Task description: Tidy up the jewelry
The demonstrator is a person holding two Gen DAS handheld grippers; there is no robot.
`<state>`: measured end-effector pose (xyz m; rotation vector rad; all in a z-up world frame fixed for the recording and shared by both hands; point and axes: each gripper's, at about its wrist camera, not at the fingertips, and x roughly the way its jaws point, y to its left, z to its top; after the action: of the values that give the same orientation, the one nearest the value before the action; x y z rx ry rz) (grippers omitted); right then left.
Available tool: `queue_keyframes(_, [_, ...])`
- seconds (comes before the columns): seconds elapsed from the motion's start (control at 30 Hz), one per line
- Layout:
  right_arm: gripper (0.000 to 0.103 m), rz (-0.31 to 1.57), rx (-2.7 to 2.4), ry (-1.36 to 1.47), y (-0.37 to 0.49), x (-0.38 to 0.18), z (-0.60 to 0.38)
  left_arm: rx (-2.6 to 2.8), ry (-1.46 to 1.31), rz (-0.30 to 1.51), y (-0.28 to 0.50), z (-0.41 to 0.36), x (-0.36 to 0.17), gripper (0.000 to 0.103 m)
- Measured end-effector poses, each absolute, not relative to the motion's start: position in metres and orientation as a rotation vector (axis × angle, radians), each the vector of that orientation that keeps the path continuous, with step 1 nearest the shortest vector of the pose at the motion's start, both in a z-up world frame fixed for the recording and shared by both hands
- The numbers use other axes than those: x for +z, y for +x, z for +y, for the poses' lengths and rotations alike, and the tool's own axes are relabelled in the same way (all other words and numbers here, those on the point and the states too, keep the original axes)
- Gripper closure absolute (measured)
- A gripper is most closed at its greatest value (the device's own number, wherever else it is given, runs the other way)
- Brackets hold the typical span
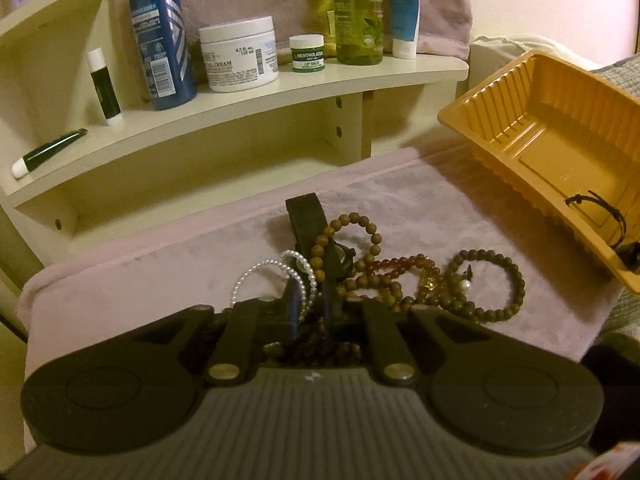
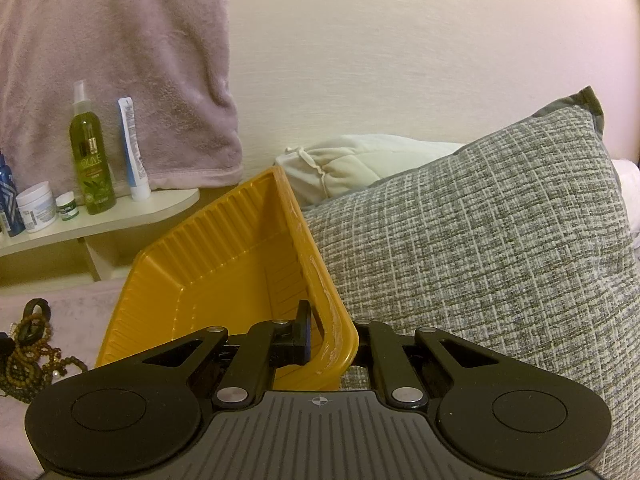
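Yellow tray (image 2: 224, 256) tilted, right of bead pile, rim pinched in closed right claw (image 2: 320, 340), bracelets (image 1: 400, 276) heaped on pink mat (image 1: 160, 272), left claw (image 1: 316, 300) nearly closed in that pile, grip unclear.

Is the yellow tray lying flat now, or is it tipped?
Tipped. The yellow tray is lifted at one side, with its rim clamped in the right tool, and a black cord lies at its low end.

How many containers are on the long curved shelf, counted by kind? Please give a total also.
Bottles: 2, blue bottle, green bottle
Jars: 2, white cream jar, small green jar
Tubes: 2, blue-white tube, dark tube
Lip balm stick: 1
Total: 7
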<state>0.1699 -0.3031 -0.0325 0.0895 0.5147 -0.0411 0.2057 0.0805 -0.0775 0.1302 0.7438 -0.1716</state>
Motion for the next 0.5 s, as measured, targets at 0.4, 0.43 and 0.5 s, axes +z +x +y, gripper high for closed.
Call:
queue_keyframes(0.4, [0.094,0.508,-0.034,0.09,0.17,-0.03,-0.301,-0.127,0.131,0.655,0.192,0.091,-0.037,0.101])
queue_keyframes(0.43, [0.094,0.507,-0.034,0.09,0.169,-0.029,-0.301,-0.128,0.133,0.645,0.191,0.092,-0.031,0.102])
queue_keyframes(0.5, [0.094,0.504,-0.032,0.092,0.168,-0.028,-0.3,-0.131,0.131,0.628,0.191,0.095,-0.021,0.102])
